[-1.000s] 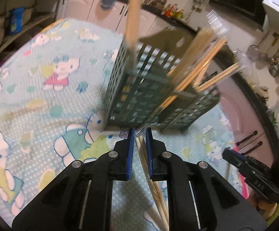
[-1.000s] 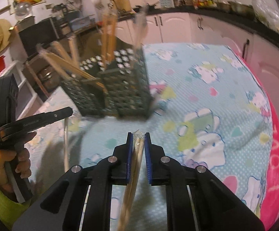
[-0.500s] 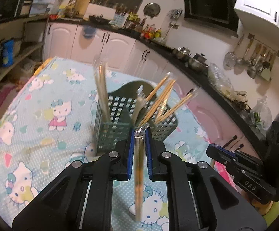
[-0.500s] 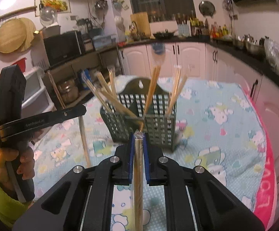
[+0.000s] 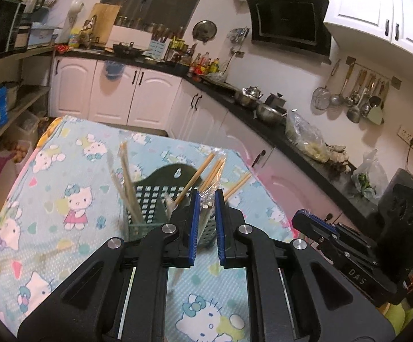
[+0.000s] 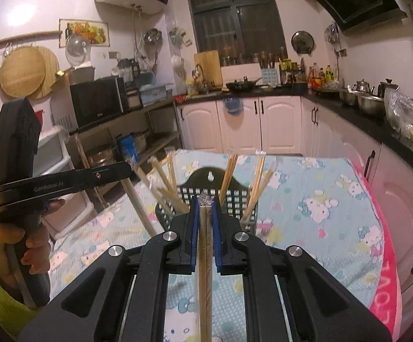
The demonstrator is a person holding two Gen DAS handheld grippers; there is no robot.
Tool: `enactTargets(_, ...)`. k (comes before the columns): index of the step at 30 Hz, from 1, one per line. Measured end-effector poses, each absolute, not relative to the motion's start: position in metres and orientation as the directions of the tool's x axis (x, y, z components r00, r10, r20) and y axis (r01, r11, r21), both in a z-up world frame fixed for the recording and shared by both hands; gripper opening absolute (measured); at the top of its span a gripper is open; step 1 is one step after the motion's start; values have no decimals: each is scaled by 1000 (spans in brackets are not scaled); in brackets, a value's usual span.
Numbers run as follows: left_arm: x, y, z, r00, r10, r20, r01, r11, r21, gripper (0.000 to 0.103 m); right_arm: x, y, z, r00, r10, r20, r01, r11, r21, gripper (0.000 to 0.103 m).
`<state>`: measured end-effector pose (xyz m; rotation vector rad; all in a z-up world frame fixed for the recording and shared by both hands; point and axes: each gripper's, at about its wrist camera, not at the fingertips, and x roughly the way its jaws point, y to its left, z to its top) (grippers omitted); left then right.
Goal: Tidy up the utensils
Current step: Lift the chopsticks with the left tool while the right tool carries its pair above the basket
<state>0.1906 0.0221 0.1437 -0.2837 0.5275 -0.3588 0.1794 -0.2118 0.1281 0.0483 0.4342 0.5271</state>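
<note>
A dark green slotted utensil holder stands on the cartoon-cat tablecloth, with several wrapped chopstick pairs leaning in it; it also shows in the right wrist view. My left gripper is shut on a plastic-wrapped pair of chopsticks, held above and in front of the holder. My right gripper is shut on another wrapped pair of chopsticks, also raised in front of the holder.
The table has a pink edge at right. White kitchen cabinets and a black countertop with pots run behind and to the right. Shelves with a microwave stand at left. The other gripper shows in each view.
Both grippers have risen and pulled back from the holder, each still holding its chopstick pair. The views now look level across the kitchen instead of down at the table.
</note>
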Motion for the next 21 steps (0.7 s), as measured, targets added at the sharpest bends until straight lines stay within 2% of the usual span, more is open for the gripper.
enactTargets(12, 208, 11, 180, 823, -428, -373, 309, 889, -339, 5, 195, -221, 158, 833, 478, -279, -459, 878, 135, 9)
enactTargets(21, 232, 5, 200, 843, -420, -336, 314, 892, -326, 5, 221, -221, 164, 848, 471, -243, -449, 882, 144, 9)
